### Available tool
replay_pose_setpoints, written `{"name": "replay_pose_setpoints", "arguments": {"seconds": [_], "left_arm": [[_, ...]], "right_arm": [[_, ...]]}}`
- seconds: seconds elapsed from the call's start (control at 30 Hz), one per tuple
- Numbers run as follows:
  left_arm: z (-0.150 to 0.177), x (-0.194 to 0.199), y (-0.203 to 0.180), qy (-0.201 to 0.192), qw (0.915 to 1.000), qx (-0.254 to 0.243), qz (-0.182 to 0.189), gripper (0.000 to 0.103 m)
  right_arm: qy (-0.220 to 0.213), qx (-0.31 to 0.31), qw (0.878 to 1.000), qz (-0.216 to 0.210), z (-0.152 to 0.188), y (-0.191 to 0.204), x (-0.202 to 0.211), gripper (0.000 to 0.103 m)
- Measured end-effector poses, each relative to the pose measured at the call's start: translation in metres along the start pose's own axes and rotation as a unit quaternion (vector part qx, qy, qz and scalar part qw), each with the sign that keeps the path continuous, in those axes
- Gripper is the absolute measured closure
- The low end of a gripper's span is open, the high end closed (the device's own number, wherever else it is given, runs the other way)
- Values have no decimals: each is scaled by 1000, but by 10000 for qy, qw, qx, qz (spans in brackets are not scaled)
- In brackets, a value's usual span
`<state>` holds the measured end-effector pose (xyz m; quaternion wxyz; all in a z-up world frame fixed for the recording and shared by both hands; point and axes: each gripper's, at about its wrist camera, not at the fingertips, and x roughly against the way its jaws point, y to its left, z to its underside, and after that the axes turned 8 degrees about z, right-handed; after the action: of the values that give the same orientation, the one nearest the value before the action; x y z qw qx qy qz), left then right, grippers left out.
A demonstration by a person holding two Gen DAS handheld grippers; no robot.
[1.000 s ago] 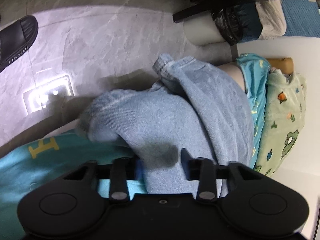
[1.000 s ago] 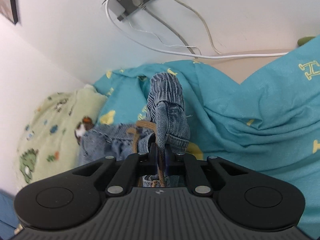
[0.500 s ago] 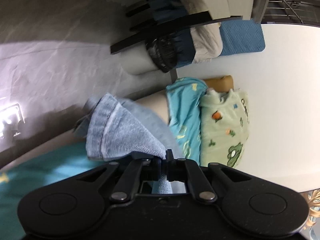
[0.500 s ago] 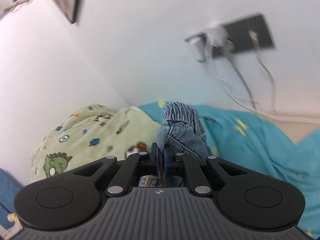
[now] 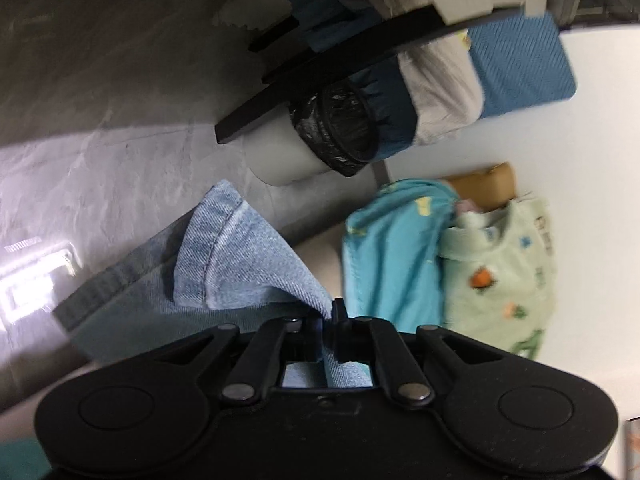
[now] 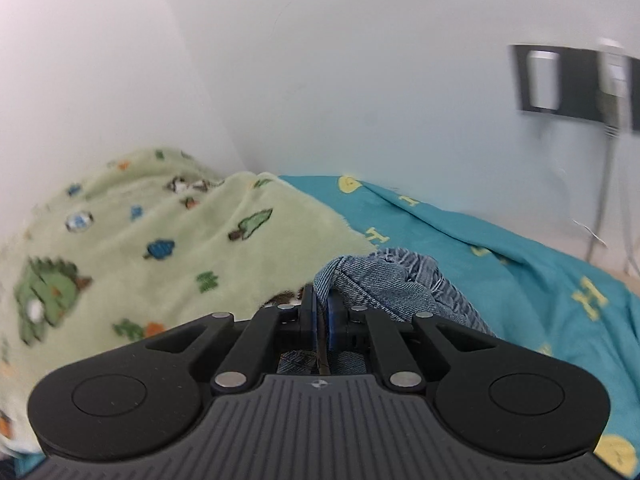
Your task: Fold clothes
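Light blue denim jeans (image 5: 240, 268) hang from my left gripper (image 5: 330, 320), which is shut on a hemmed corner of the cloth; the fabric spreads to the left, held above the grey floor. In the right wrist view my right gripper (image 6: 320, 308) is shut on another bunched part of the jeans (image 6: 384, 284), lifted above the bed. A brown drawstring shows between its jaws. The stretch of denim between the two grippers is hidden.
A green blanket with dinosaurs (image 6: 160, 240) and a teal sheet with yellow letters (image 6: 540, 280) cover the bed against the white wall. A wall socket with cables (image 6: 576, 84) is at right. A lined waste bin (image 5: 320, 140) and dark shelves (image 5: 360, 60) stand past the bed's edge.
Both grippers swung sideways and rose with the jeans. The left jaws closed on the denim hem. The right view turned from the socket wall toward the green blanket and corner.
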<state>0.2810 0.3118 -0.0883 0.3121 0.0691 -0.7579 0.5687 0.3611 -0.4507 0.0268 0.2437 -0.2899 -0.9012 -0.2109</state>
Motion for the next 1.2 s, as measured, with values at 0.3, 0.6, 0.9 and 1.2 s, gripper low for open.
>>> {"name": "replay_pose_setpoints", "arguments": {"seconds": [0.3,0.6,0.9,1.2], "left_arm": [[1,-63,0,126,9939,-1045,-330,97],[32,-28,-10,116,9918,-1249,258,49],[83,37,-6,235,9952,-746,581,36],[107,25,26,736,9971,-174,112,35]], "right_arm": [[496,1036,9933,100,37,24,-85,94],[552,1186,9896,-604,31,-5,-46,54],[788,605,9929,-659,32,-77,28,52],[1581,-523,9839,-642,63,-143,29,44]]}}
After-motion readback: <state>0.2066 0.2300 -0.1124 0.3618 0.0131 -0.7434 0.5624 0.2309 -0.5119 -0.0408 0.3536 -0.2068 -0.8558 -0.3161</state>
